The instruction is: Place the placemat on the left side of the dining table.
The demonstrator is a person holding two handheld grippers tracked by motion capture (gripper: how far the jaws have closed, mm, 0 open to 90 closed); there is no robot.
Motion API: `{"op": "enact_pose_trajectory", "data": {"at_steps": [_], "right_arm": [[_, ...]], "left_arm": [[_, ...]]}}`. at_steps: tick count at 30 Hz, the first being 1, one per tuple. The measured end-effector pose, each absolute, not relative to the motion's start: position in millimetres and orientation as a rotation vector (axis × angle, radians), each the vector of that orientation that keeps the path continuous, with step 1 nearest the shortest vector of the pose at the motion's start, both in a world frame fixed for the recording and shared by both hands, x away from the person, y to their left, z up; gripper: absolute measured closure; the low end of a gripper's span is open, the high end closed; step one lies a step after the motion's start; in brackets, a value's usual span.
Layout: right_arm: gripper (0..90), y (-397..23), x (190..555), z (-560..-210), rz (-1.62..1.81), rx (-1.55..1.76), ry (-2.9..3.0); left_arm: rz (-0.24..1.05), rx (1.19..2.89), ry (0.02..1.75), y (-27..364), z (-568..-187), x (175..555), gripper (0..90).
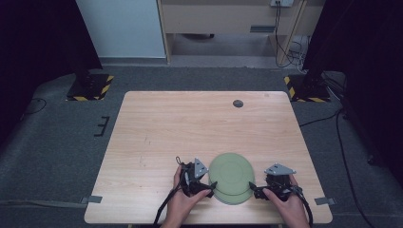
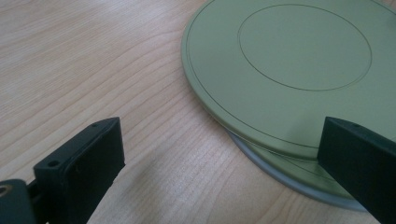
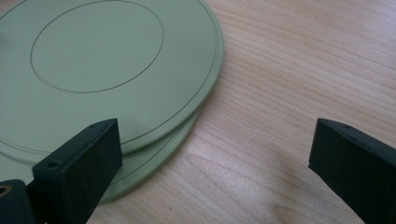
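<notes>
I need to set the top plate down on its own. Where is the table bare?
Bare wood lies left of the left hand-held gripper and across the far half of the table, up to the small dark disc. It is crowded near the front edge, where both hand-held grippers flank the stacked green plates; right hand-held gripper.

High view overhead; gripper views share plates [image 2: 280, 74]

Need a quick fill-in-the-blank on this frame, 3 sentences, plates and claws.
1. The top plate lies on a second plate of the same ____ colour.
2. Both the left claw and the right claw have their jaws ____.
3. The plates rest on a ____ table.

Missing words: green; open; wooden
</notes>
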State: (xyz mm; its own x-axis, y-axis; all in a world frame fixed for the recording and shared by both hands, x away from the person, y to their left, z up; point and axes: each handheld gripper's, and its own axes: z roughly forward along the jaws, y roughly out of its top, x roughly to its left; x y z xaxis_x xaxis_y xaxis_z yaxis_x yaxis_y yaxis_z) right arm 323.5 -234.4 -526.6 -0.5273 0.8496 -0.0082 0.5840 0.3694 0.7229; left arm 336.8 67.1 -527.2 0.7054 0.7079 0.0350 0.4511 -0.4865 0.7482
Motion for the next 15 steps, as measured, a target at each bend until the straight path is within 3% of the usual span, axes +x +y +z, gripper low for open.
{"op": "enact_pose_trajectory", "data": {"at_steps": [15], "right_arm": [[2.1,-234.1,332.8,-527.3,0.946,1.271,2.225]], "left_arm": [[0.42,2.193,0.881,64.9,-524.4,352.7,0.0]]}}
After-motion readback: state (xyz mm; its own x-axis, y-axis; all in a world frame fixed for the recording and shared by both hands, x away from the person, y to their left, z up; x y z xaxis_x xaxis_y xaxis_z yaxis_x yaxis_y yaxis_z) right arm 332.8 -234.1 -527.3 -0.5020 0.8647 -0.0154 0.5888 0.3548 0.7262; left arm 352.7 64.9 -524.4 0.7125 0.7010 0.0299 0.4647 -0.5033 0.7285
